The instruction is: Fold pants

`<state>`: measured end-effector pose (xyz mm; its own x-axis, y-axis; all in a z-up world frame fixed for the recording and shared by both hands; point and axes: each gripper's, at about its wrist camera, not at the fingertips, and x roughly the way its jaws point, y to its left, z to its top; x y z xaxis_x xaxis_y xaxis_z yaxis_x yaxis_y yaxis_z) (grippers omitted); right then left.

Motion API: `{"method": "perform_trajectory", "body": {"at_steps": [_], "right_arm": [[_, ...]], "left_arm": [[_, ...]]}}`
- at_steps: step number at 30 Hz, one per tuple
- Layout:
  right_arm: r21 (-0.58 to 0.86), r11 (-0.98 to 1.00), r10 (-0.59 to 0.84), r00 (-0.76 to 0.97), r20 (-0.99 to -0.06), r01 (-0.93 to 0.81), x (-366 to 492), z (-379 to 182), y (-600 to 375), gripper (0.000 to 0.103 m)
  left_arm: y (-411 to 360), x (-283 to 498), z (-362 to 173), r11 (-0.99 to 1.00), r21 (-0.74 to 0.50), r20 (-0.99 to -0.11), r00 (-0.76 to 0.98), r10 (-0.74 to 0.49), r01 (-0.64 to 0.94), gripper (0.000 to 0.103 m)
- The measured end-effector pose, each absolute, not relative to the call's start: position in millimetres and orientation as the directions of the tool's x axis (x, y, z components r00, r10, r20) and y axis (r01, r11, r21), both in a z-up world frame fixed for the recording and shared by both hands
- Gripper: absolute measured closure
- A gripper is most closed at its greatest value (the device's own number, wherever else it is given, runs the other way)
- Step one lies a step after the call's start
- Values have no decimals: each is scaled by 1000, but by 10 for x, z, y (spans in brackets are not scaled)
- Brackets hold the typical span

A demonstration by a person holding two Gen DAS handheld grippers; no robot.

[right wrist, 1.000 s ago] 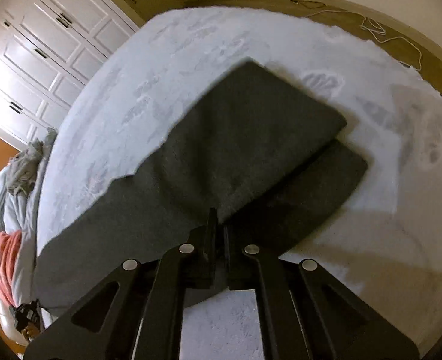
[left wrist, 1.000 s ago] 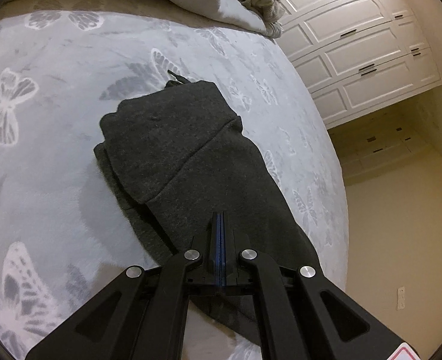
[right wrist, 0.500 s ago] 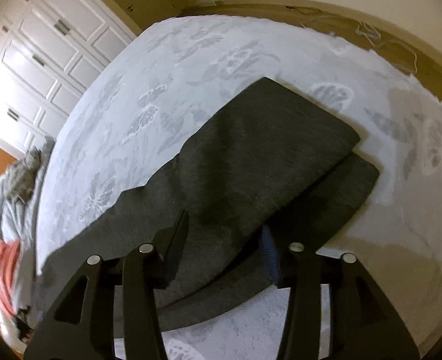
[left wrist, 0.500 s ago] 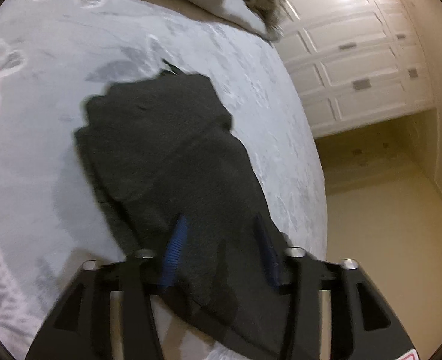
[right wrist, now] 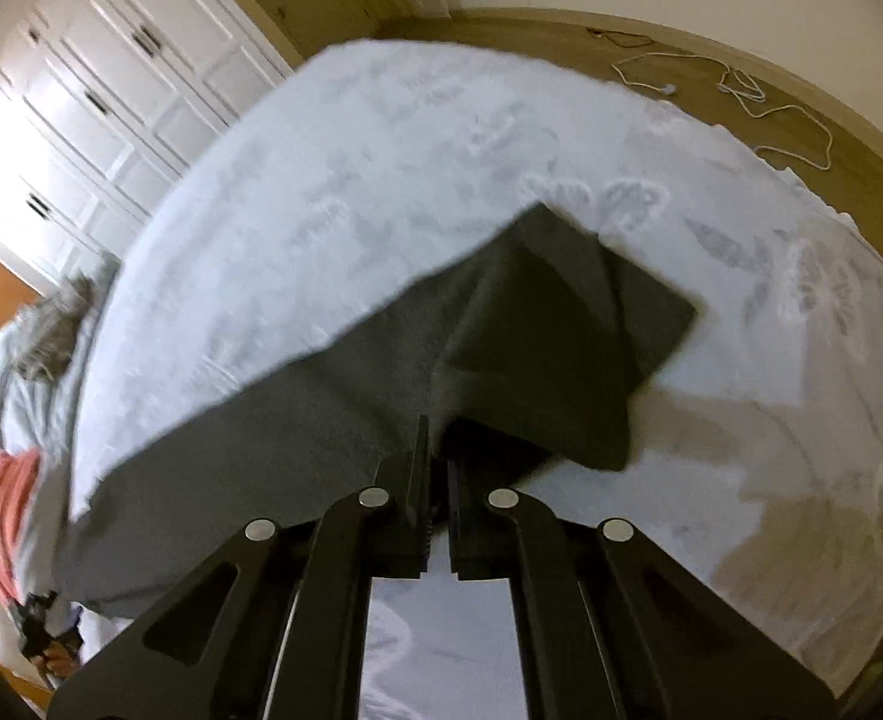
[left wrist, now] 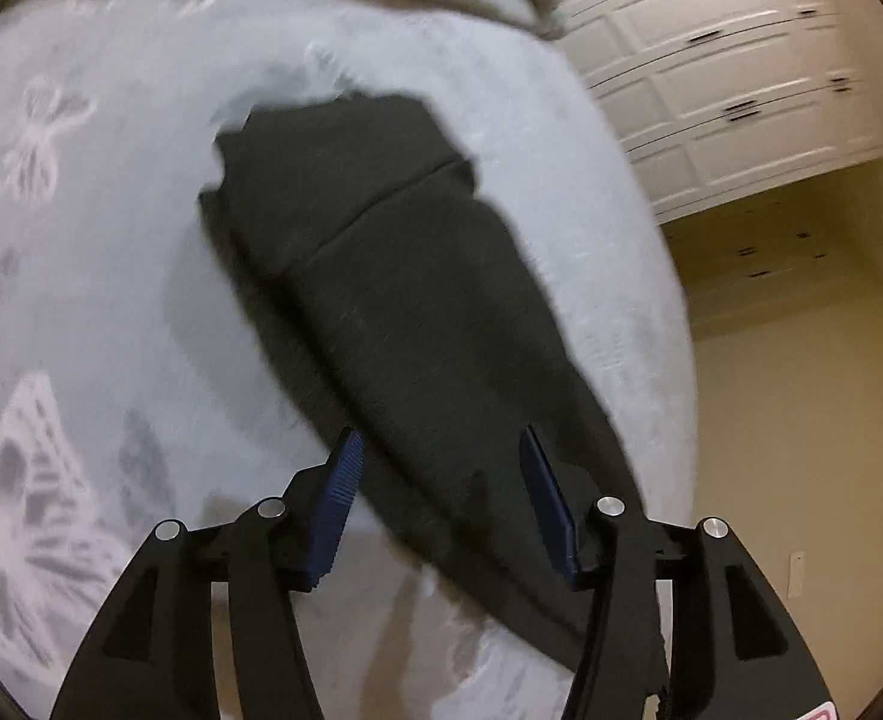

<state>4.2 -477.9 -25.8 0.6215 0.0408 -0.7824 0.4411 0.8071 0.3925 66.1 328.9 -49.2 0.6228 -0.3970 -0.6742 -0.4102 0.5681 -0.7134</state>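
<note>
Dark grey pants (left wrist: 393,300) lie partly folded on a pale bed cover with butterfly prints (left wrist: 81,276). My left gripper (left wrist: 441,462) is open, its blue pads either side of the near end of the pants, just above the cloth. In the right wrist view my right gripper (right wrist: 435,450) is shut on an edge of the pants (right wrist: 531,348) and lifts it, so the cloth peaks at the fingers and drapes to both sides.
White wardrobe doors (left wrist: 717,72) stand beyond the bed, with bare floor (left wrist: 801,420) at its right side. A heap of bedding and clothes (right wrist: 27,360) lies at the far end. A white cable (right wrist: 753,102) lies on the floor.
My left gripper opened, let go of the pants and drew back a little. My right gripper opened half a second ago and has shut on the pants edge again, lifting it.
</note>
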Motion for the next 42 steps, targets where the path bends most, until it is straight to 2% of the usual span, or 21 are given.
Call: {"method": "perform_trajectory", "body": {"at_steps": [2, 4, 6, 7, 8, 10, 15, 19, 21, 30, 31, 32, 33, 35, 37, 38, 40, 42], "right_arm": [[374, 818, 29, 617, -786, 438, 43, -251, -4737, 100], [379, 813, 29, 621, -783, 441, 49, -247, -4729, 100], [391, 799, 31, 618, -786, 457, 75, -282, -4758, 100], [393, 794, 31, 615, -788, 463, 85, -305, -4765, 99], [392, 792, 30, 612, -791, 468, 100, -319, -4760, 98], [387, 789, 26, 603, -797, 477, 127, -342, -4770, 97], [373, 798, 27, 591, -806, 473, 156, -367, -4753, 97], [371, 801, 29, 589, -808, 469, 164, -380, -4775, 97], [366, 804, 29, 584, -811, 469, 176, -390, -4777, 96], [353, 809, 21, 578, -816, 470, 231, -400, -4726, 96], [354, 809, 21, 578, -816, 470, 234, -402, -4726, 96], [352, 809, 20, 578, -816, 470, 238, -407, -4729, 96], [350, 811, 19, 578, -816, 468, 241, -410, -4727, 96], [343, 817, 2, 594, -804, 463, 231, -368, -4723, 99], [370, 825, -11, 667, -745, 427, 135, -153, -4713, 100], [383, 826, -13, 693, -721, 413, 85, -74, -4718, 100], [394, 826, -10, 708, -706, 404, 18, -37, -4768, 100], [369, 810, 3, 626, -780, 456, 73, -279, -4875, 100]], "left_arm": [[3294, 709, -578, 535, -727, -672, 607, -424, -431, 43], [3318, 743, -671, 483, -736, -672, 597, -438, -474, 42], [3340, 762, -727, 423, -777, -628, 623, -466, -467, 43], [3356, 754, -750, 410, -791, -610, 635, -474, -455, 50], [3365, 777, -745, 412, -798, -600, 640, -480, -439, 67], [3374, 798, -702, 437, -790, -608, 646, -462, -431, 79], [3431, 635, -646, 370, -809, -588, 651, -481, -457, 76], [3453, 549, -562, 337, -832, -554, 676, -485, -441, 64], [3414, 558, -540, 354, -837, -547, 673, -498, -418, 63], [3210, 867, -761, 411, -770, -638, 593, -490, -489, 64], [3204, 897, -760, 418, -773, -634, 600, -487, -477, 67], [3192, 933, -735, 432, -783, -621, 608, -494, -448, 93], [3202, 932, -662, 449, -789, -610, 621, -493, -419, 101], [3244, 828, -450, 409, -851, -514, 679, -524, -329, 102], [3277, 684, -248, 390, -885, -443, 716, -539, -254, 102], [3287, 627, -186, 422, -874, -454, 718, -527, -242, 102], [3295, 654, -290, 497, -809, -559, 675, -482, -315, 102], [3336, 719, -568, 517, -740, -663, 593, -457, -430, 102]]}}
